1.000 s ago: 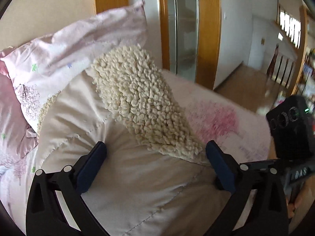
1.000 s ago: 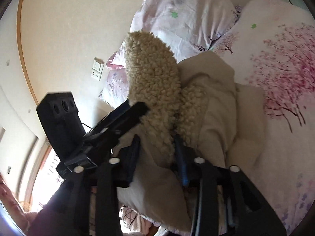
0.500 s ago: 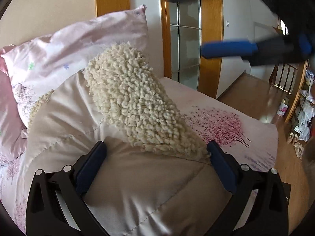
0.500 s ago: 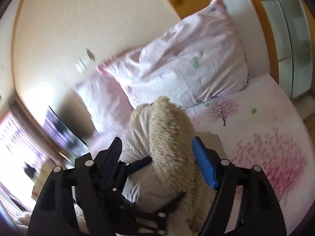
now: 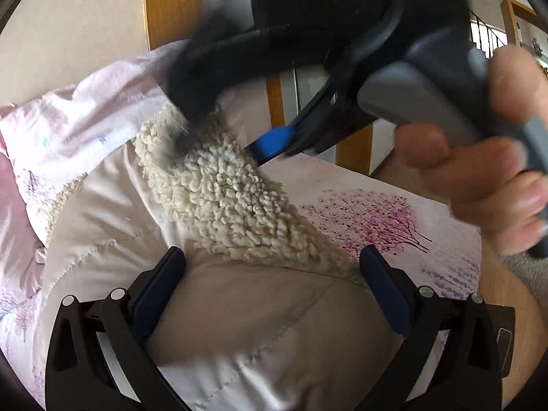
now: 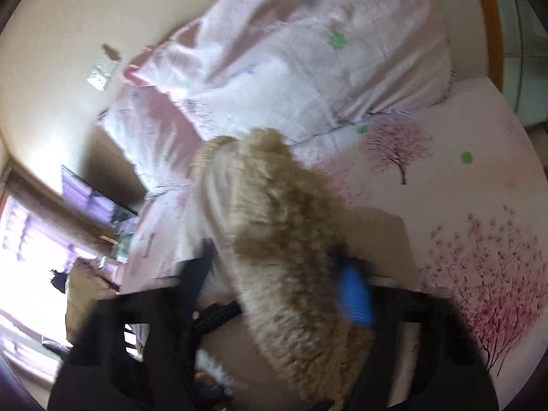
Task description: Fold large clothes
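Note:
A beige quilted coat (image 5: 239,325) with a cream fleece collar (image 5: 222,198) lies bunched on the bed. My left gripper (image 5: 275,274) stands open, its blue pads wide apart on either side of the coat's bulk. Held by a person's hand (image 5: 496,171), my right gripper (image 5: 219,137) reaches in from above onto the upper end of the fleece. In the blurred right wrist view the fleece collar (image 6: 284,239) fills the gap of the right gripper (image 6: 274,284). Its jaws are closing, and the blue pad (image 6: 354,294) touches the fleece's right edge.
Pink pillows (image 6: 308,51) lean against the wall behind the coat. The sheet (image 6: 479,222), printed with pink trees, stretches to the right. A wooden door frame (image 5: 167,7) stands behind the bed, with wooden floor (image 5: 507,308) at the right and a bright window (image 6: 20,274) at the left.
My right gripper let go of the fleece low down, rose, opened wide and came over its upper end, where it now closes. The left gripper has barely moved.

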Demonstrator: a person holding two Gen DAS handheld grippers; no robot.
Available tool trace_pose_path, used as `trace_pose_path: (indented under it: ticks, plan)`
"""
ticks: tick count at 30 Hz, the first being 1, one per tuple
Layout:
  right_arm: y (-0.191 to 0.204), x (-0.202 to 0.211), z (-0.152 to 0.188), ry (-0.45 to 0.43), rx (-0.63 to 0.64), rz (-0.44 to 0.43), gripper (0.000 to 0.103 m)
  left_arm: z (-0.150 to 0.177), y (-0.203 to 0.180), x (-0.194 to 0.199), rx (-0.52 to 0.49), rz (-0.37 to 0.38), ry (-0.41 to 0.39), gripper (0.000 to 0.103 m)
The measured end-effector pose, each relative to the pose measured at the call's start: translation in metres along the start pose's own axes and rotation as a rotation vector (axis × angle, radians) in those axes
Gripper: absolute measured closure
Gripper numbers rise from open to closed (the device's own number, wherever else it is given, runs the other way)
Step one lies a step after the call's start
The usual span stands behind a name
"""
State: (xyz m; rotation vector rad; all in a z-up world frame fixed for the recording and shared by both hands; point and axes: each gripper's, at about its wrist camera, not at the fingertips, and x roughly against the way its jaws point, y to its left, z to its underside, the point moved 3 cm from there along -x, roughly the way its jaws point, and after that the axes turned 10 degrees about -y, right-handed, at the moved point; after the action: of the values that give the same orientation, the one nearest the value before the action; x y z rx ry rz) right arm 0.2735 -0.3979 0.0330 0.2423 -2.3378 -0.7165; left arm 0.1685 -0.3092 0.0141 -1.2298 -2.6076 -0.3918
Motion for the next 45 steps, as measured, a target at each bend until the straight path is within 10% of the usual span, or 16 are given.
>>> trace_pose_path:
  ticks: [10, 14, 20, 25, 32, 40, 45]
  plan:
    - [-0.025, -0.021, 0.010, 0.001, -0.099, -0.017, 0.083, -0.024, 0.070, 0.115, 0.151, 0.052, -0.060, 0.001]
    - [-0.031, -0.022, 0.013, 0.005, -0.117, 0.002, 0.083, -0.011, 0.150, 0.107, 0.225, -0.119, 0.019, 0.001]
    - [-0.046, -0.032, 0.019, 0.021, -0.181, 0.000, 0.080, 0.016, 0.202, 0.074, 0.383, -0.107, 0.072, 0.001]
    - [-0.050, -0.025, 0.022, -0.021, -0.174, 0.014, 0.071, 0.035, 0.169, 0.037, 0.300, -0.086, 0.153, 0.001]
    - [0.003, 0.058, 0.042, -0.323, 0.102, 0.102, 0.059, 0.029, 0.163, 0.029, 0.284, -0.086, 0.163, 0.001]
    - [0.016, 0.011, 0.077, -0.154, 0.201, 0.098, 0.064, 0.026, 0.155, 0.027, 0.249, -0.126, 0.168, 0.001]
    - [-0.018, 0.002, 0.089, -0.201, 0.098, 0.007, 0.063, 0.028, 0.147, 0.016, 0.262, -0.133, 0.171, 0.001]
